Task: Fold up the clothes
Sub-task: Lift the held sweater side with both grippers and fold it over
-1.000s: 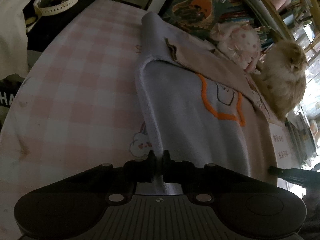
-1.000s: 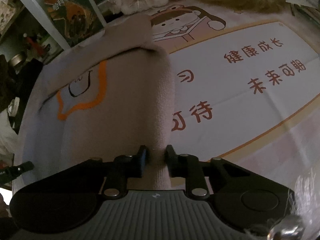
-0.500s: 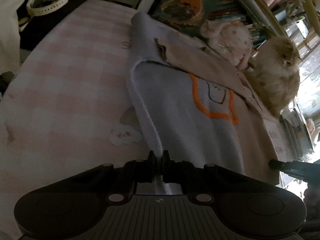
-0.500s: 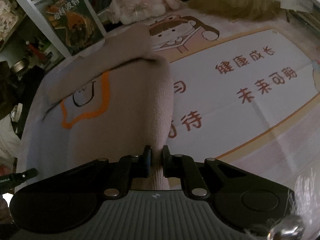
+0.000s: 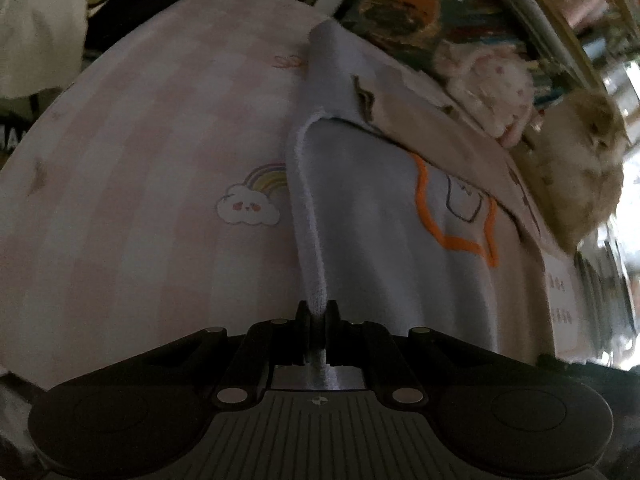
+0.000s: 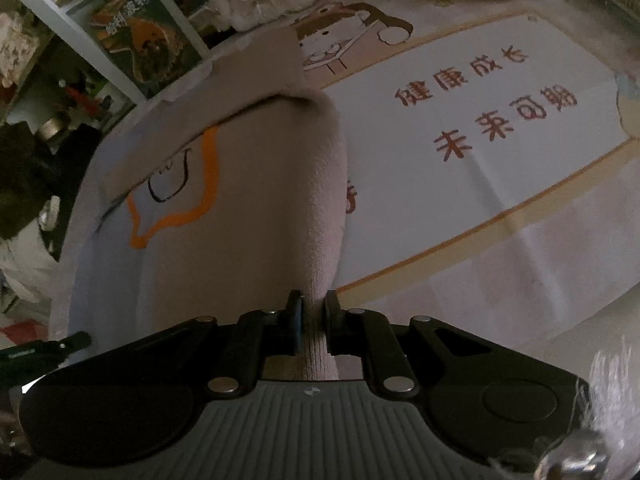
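A knit sweater [image 5: 372, 220], pale lavender on one half and beige on the other [image 6: 260, 184], lies flat with an orange outline drawing [image 5: 452, 242] on its chest. Its top part is folded down over the body. My left gripper [image 5: 318, 308] is shut on the lavender side edge near the hem. My right gripper [image 6: 313, 300] pinches the beige side edge between its pads, and its jaws are opening slightly with the fabric still between them. Both held edges rise in a ridge toward the cameras.
The sweater rests on a pink checked cover [image 5: 140, 200] and a printed sheet with red characters [image 6: 480, 128]. A plush rabbit [image 5: 492, 92], a fluffy tan animal [image 5: 580, 184] and books [image 5: 404, 8] line the far side. A white cloth [image 5: 40, 40] lies far left.
Both grippers have slid sideways over the surface with the sweater's edges held. In the left wrist view a cloud-and-rainbow print now shows beside the lavender edge.
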### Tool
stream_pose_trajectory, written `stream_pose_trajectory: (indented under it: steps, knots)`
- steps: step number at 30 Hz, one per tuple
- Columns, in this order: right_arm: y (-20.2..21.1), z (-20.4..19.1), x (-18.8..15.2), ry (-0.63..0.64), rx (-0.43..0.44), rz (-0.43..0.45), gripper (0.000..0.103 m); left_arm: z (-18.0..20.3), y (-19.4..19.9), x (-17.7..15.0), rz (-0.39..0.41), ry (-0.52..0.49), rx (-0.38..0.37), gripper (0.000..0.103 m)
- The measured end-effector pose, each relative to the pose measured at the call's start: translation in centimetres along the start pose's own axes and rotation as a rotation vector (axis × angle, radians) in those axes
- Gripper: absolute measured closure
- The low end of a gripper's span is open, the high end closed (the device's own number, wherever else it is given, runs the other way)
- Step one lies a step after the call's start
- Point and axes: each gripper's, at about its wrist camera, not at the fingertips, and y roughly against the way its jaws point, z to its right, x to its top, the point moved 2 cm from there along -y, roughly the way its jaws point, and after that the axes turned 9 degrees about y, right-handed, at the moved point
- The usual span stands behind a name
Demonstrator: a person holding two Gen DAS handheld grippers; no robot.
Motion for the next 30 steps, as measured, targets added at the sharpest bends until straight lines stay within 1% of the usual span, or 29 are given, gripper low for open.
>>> stream_pose_trajectory:
  steps: [1,7,9,11,12,14,20,26,30]
  knots:
    - [0.0,0.2,0.0,-0.006,0.006,0.000,0.087,0.0,0.0,-0.1,0.004,0.012,0.001,0.096]
    - [-0.1,0.6,0.0,-0.017,0.048,0.014,0.085,-0.1,-0.2,-0.5,0.036,0.055,0.000,0.095]
    - [-0.2,0.4,0.2,0.013,0.047,0.013,0.086,0.1,-0.3,-0.6,0.047,0.055,-0.003,0.095]
    - [-0.4,0.0,0.4,0.063,0.037,0.013,0.088,0.4,-0.4,-0.7,0.058,0.034,0.005,0.095]
    - [-0.5,-0.1,0.4,0.091,0.029,0.012,0.090,0.6,-0.5,-0.7,0.063,0.022,0.010,0.097]
    - [-0.6,-0.3,0.5,0.123,0.024,0.011,0.092,0.9,-0.5,-0.8,0.074,-0.003,0.020,0.098]
    - [0.0,0.8,0.2,0.076,0.065,0.002,0.093,0.7,0.4,-1.7,0.058,0.015,0.022,0.098]
    - [1.5,2.3,-1.2,0.020,0.138,-0.033,0.093,-0.5,1.8,-3.6,0.033,0.105,-0.013,0.098]
    - [2.2,2.7,-2.2,0.023,0.165,-0.065,0.093,-0.8,2.3,-4.5,0.022,0.140,-0.020,0.098]
